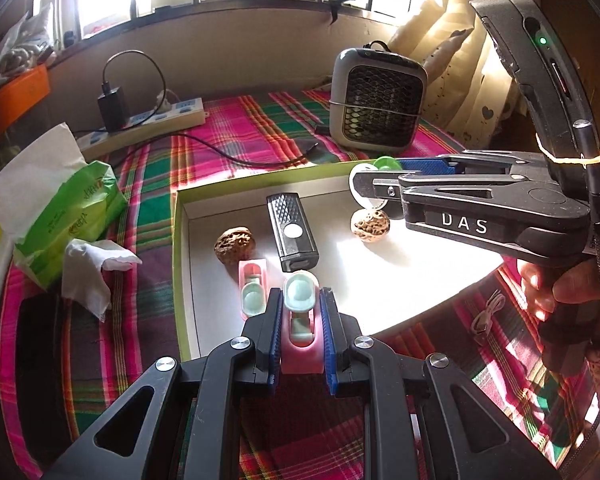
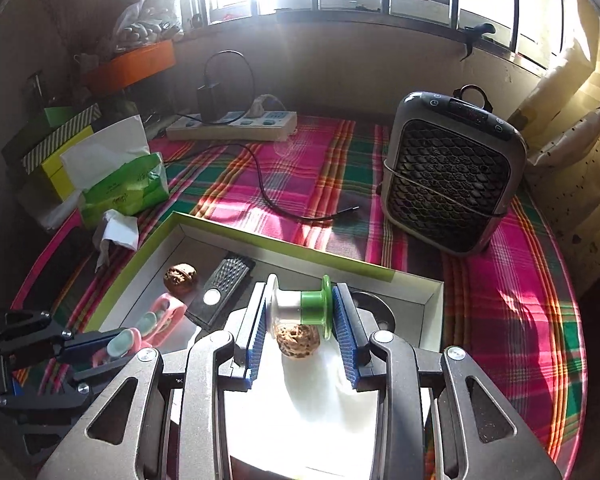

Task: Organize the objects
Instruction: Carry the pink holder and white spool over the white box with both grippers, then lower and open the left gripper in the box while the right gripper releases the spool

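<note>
**Two tools, each holding something over the box**

The left tool is clamped on a pink clip with a pale green tip. It holds the clip just over the near edge of the box. The box has green walls and a white floor, and it lies on a bed with a pink and green checked cloth.

The right tool is clamped on a spool, white at one end and green at the other. The right view shows the spool clearly between the blue pads. In the left view the tool's black body hides most of it.

On the floor of the box lie a second pink clip, a dark walnut, a black flashlight and a light walnut. In the right view the light walnut sits right under the spool.

Only the left view shows the hand that holds the right tool. Only the right view shows a round dark thing in the far right corner of the box.

Outside the box are a tissue pack by the left edge, a power strip at the back, and a small heater at the back right.
</note>
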The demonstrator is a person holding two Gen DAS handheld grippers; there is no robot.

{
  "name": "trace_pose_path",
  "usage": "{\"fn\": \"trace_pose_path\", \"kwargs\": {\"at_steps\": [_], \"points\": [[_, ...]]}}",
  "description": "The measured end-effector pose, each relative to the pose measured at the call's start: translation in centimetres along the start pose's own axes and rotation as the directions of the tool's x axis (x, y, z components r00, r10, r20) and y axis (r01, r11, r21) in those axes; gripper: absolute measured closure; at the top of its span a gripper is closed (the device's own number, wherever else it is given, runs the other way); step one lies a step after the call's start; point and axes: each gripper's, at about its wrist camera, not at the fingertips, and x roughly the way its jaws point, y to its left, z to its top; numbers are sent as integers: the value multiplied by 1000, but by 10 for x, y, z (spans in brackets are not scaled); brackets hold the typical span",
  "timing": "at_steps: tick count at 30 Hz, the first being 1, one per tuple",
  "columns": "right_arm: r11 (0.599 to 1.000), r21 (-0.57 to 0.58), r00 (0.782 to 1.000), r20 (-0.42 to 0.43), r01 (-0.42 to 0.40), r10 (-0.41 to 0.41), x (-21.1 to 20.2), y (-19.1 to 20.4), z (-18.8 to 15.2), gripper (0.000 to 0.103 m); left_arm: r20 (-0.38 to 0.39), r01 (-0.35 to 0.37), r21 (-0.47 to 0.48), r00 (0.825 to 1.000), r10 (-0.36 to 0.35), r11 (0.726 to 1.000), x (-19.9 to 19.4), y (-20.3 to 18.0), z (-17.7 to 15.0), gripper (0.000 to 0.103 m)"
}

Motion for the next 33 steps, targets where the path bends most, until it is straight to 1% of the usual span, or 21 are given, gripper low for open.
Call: {"fn": "trace_pose_path", "kwargs": {"at_steps": [4, 12, 15, 22, 33], "points": [[1000, -8, 1000, -25, 0, 0, 16, -2, 1, 70, -13, -3, 4, 1000, 3, 1000, 10, 0, 3, 88], [1000, -15, 999, -45, -16, 16, 31, -4, 3, 70, -43, -8, 3, 999, 8, 1000, 30, -1, 4, 88], [1000, -18, 999, -50, -17, 16, 34, -5, 4, 70, -41, -14, 6, 999, 15, 1000, 31, -1, 5, 88], [999, -35, 998, -67, -9, 7, 39, -3, 4, 70, -47, -5, 10, 999, 5, 1000, 35, -3, 7, 88], [999, -46, 997, -77, 19, -22, 41, -1, 5, 70, -58, -3, -12, 998, 3, 1000, 38, 0, 8, 87]]}}
